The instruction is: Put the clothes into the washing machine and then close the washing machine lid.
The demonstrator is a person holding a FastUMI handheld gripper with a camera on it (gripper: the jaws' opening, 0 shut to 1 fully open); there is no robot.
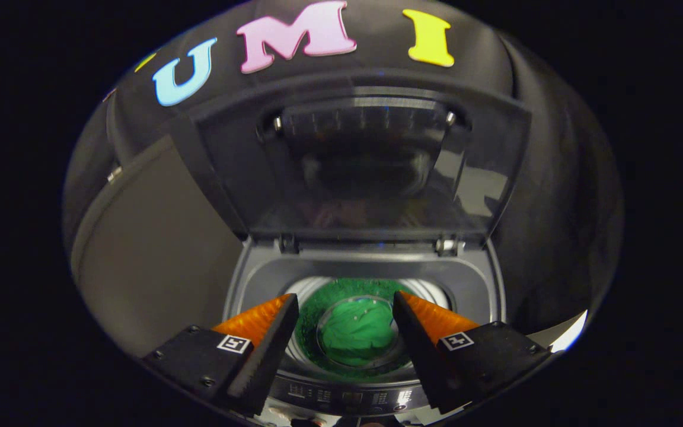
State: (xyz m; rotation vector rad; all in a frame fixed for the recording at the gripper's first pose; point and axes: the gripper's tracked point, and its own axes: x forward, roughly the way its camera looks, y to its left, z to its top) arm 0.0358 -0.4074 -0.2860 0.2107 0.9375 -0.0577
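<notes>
A grey panel [152, 249] is seen at the left, beside the washing machine [478, 284]. The gripper [346, 314] is being held above the drum's opening, jaws released and gripping nothing. Green clothes [358, 332] are lying inside the drum, between the jaws. The lid [365, 172] is standing upright beyond. Control-panel markings [347, 396] are too small to be read.

bright green crumpled cloth [358, 330] down in the grey washing machine tub [472, 284], lid [365, 172] looks dark smoky glass i think
</notes>
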